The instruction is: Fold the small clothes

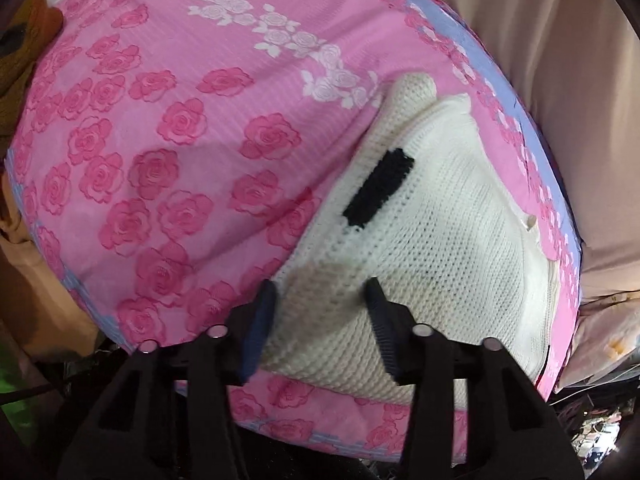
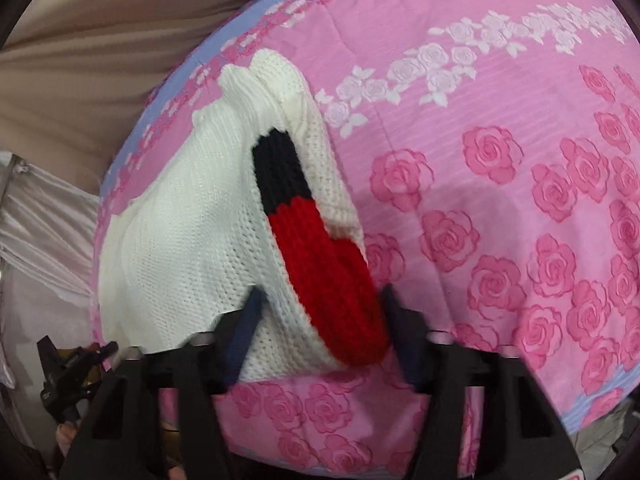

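Sweater (image 1: 432, 240) lies folded, near edge hidden behind left gripper (image 1: 322, 300).

Home bedroom: a bed with a pink rose-print quilt (image 1: 168, 152) fills both views, beige curtain fabric (image 1: 568, 92) hangs at 2 o'clock in the left wrist view, cluttered household bits (image 1: 596, 428) at 4 o'clock.

Each camera sits just behind its own tool and looks steeply down along the fingers, close to the bed. The left wrist view faces the white knit garment (image 1: 420, 248) from its left edge; the right wrist view faces it from its right edge. Both share that garment and the pink rose-print cover (image 1: 160, 140).
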Available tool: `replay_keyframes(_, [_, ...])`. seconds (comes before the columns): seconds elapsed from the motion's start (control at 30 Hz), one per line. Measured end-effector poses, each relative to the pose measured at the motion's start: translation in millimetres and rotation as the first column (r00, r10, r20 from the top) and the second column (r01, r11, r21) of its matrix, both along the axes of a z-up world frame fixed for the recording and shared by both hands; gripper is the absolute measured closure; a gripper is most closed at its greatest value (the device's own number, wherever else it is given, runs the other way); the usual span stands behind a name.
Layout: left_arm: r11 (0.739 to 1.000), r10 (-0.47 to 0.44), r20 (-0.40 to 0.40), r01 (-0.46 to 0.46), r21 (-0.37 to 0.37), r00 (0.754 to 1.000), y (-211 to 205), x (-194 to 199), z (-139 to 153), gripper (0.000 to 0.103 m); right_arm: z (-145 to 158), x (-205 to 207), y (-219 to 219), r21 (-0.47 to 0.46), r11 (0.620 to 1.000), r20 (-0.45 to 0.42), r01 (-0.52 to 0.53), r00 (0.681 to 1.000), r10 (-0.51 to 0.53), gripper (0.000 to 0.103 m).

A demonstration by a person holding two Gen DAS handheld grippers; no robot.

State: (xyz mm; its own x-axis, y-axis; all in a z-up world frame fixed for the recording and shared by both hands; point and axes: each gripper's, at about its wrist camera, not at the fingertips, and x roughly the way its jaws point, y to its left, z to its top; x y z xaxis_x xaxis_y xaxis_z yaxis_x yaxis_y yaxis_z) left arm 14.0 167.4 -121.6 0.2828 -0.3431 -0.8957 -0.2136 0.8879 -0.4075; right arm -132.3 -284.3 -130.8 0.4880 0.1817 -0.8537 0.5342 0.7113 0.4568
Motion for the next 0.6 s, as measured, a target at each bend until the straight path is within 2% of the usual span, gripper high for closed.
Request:
replay_keyframes(0.07, [1.000, 0.011, 0.000, -0.011, -0.002, 1.000, 4.8, -1.5, 4.8, 0.060, 11.9, 0.5, -1.6, -0.056, 0.998, -0.002, 0.000, 1.000, 0.000, 0.085])
replay_keyframes(0.13, [0.999, 0.007, 0.046, -0.008, 0.033, 0.999, 5.7, -1.0, 22.6, 0.061, 30.4, 3.8, -2.8, -0.172, 0.985, -0.022, 0.002, 1.000, -0.006, 0.075])
replay_keyframes(0.17, [0.999, -0.011, 0.083, 0.007, 0.047, 0.996, 2.3, 1.6, 34.5, 0.059, 41.1, 8.4, -3.5, -0.215, 0.977, -0.004, -0.003, 1.000, 0.002, 0.061])
replay_keyframes(0.2, [0.998, -0.030, 0.114, 0.023, 0.061, 0.993, -2.9, 5.2, 44.6, 0.053, 48.9, 13.9, -6.4, -0.233, 0.972, 0.019, -0.016, 1.000, 0.021, 0.052])
replay_keyframes(0.23, [0.995, -0.057, 0.146, 0.044, 0.085, 0.988, -10.6, 11.4, 54.8, 0.049, 60.0, 26.2, -6.6, -0.266, 0.963, 0.048, -0.033, 0.998, 0.047, 0.038])
replay_keyframes(0.27, [0.993, -0.078, 0.168, 0.060, 0.106, 0.983, -17.3, 17.1, 60.7, 0.042, 66.5, 38.2, -6.5, -0.297, 0.954, 0.063, -0.045, 0.996, 0.066, 0.032])
replay_keyframes(0.3, [0.988, -0.107, 0.190, 0.083, 0.132, 0.976, -27.5, 27.0, 65.9, 0.038, 70.5, 52.3, -5.7, -0.320, 0.945, 0.070, -0.064, 0.993, 0.091, 0.029])
replay_keyframes(0.4, [0.971, -0.192, 0.201, 0.156, 0.183, 0.961, -56.8, 60.6, 61.3, 0.030, 62.5, 101.6, -6.8, -0.353, 0.927, 0.049, -0.129, 0.987, 0.156, 0.029])
replay_keyframes(0.5, [0.950, -0.234, 0.154, 0.192, 0.246, 0.960, -75.2, 87.6, 39.0, 0.031, 34.7, 141.3, -8.3, -0.347, 0.922, -0.017, -0.170, 0.984, 0.175, 0.029])
replay_keyframes(0.53, [0.947, -0.239, 0.127, 0.202, 0.252, 0.963, -80.3, 96.7, 27.5, 0.035, 23.5, 150.5, -9.8, -0.333, 0.925, -0.043, -0.181, 0.983, 0.177, 0.032])
replay_keyframes(0.57, [0.943, -0.251, 0.102, 0.220, 0.248, 0.962, -84.2, 102.8, 19.0, 0.052, 16.4, 155.1, -9.6, -0.306, 0.931, -0.054, -0.199, 0.980, 0.192, 0.071])
replay_keyframes(0.6, [0.937, -0.255, 0.082, 0.226, 0.267, 0.963, -84.8, 104.9, 15.8, 0.067, 16.6, 157.8, -9.0, -0.262, 0.942, -0.058, -0.211, 0.977, 0.203, 0.099])
